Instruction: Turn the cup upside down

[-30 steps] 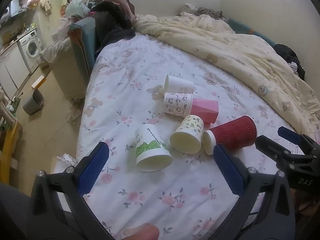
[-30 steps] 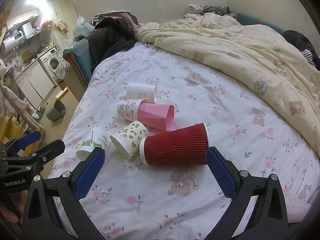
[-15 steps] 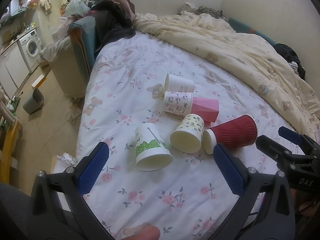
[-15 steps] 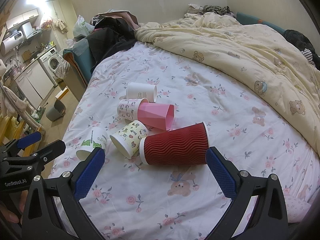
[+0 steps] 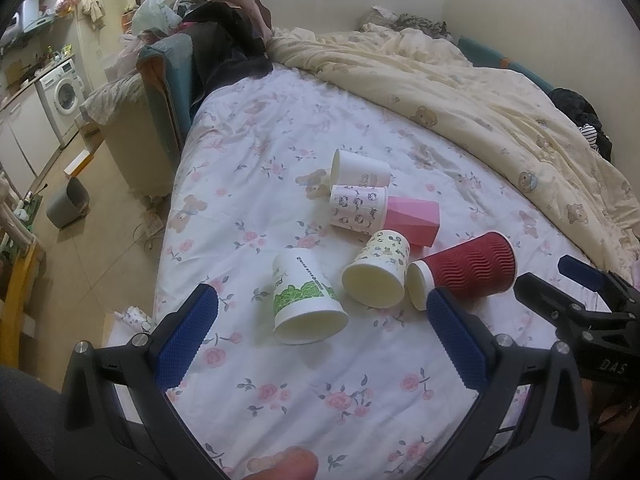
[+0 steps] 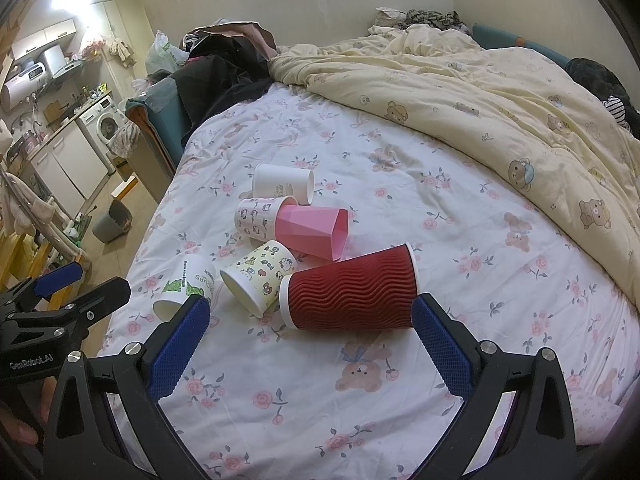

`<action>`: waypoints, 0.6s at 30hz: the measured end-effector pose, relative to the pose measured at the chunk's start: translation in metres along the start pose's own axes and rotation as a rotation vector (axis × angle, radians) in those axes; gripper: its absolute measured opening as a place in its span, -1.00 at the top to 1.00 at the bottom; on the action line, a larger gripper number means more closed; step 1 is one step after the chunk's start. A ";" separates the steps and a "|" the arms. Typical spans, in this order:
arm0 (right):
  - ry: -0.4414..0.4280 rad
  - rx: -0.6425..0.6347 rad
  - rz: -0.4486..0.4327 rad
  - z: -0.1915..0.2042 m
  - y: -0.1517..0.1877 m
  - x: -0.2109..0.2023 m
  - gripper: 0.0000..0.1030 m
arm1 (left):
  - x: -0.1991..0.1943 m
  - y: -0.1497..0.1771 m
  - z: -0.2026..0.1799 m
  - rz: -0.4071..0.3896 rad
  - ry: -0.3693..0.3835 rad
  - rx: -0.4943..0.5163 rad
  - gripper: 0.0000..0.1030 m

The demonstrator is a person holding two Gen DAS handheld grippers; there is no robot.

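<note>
Low in the frame's centre, my left tongs (image 5: 320, 344) and right tongs (image 6: 310, 338) gape empty, nothing flipped yet, every cup, red cup (image 6: 352, 294) included, lying sideways on the bedsheet (image 6: 400, 184).

The left gripper's blue finger (image 6: 180, 344) is covering the rim of the green-leaf cup (image 6: 186, 286) in the right wrist view. The pink cup (image 5: 412, 220) is lying partly behind the cat-print cup (image 5: 358, 208). The washing machine (image 5: 60, 92) is showing too small for detail.
</note>
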State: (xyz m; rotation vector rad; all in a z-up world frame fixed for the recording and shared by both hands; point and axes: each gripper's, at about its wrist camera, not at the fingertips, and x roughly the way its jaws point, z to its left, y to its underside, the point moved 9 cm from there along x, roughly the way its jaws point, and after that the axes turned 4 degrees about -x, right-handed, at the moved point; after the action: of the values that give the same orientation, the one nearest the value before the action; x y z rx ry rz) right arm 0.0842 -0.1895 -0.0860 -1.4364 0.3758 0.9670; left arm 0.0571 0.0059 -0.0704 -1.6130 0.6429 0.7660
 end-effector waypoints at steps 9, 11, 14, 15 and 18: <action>-0.001 0.001 0.000 0.000 0.000 0.000 -1.00 | 0.000 -0.001 0.001 0.000 0.000 0.000 -1.00; -0.001 0.001 -0.001 0.000 0.000 -0.001 -1.00 | 0.000 -0.001 -0.001 0.001 -0.002 0.001 -1.00; 0.000 0.002 0.000 -0.001 -0.001 -0.001 -1.00 | 0.000 -0.001 0.000 0.005 0.000 -0.003 -1.00; -0.001 0.003 -0.001 0.000 -0.001 -0.001 -1.00 | 0.000 -0.001 0.001 0.007 0.000 -0.004 -1.00; -0.001 0.001 -0.001 0.000 -0.001 -0.001 -1.00 | 0.001 -0.001 0.001 0.003 -0.002 -0.002 -1.00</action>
State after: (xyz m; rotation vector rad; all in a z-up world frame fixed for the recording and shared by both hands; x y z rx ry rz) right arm 0.0848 -0.1897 -0.0847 -1.4348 0.3746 0.9664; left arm 0.0583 0.0073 -0.0701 -1.6136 0.6437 0.7704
